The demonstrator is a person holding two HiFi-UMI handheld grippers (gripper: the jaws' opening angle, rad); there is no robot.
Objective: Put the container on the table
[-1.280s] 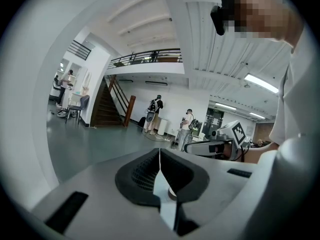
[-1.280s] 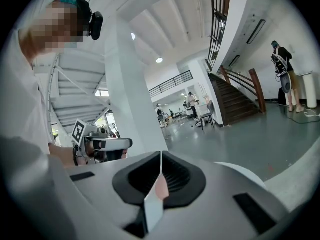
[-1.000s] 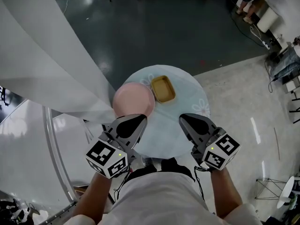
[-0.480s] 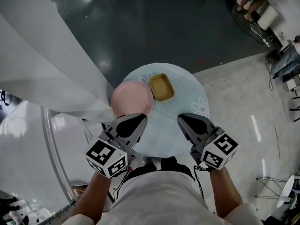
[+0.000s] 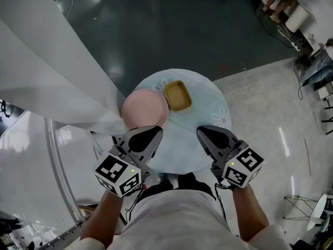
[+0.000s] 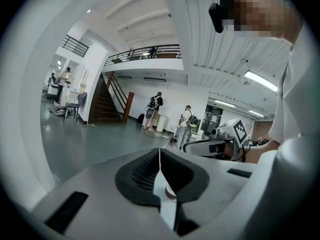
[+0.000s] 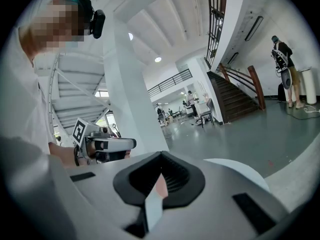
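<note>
The yellow container (image 5: 178, 96) sat on the round table (image 5: 212, 102), just beside a pink plate (image 5: 145, 108); it looked light, stiff and shallow (likely plastic), best pinched by one rim; the left gripper (image 5: 150, 134) and right gripper (image 5: 206, 134) hung nearer the person, jaws pressed together, empty.

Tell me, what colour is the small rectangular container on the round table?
The container is mustard yellow; the head view shows it best.

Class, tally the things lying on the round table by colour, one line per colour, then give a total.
Pink: 1 (round dish)
Yellow: 1 (rectangular container)
Total on the table: 2
</note>
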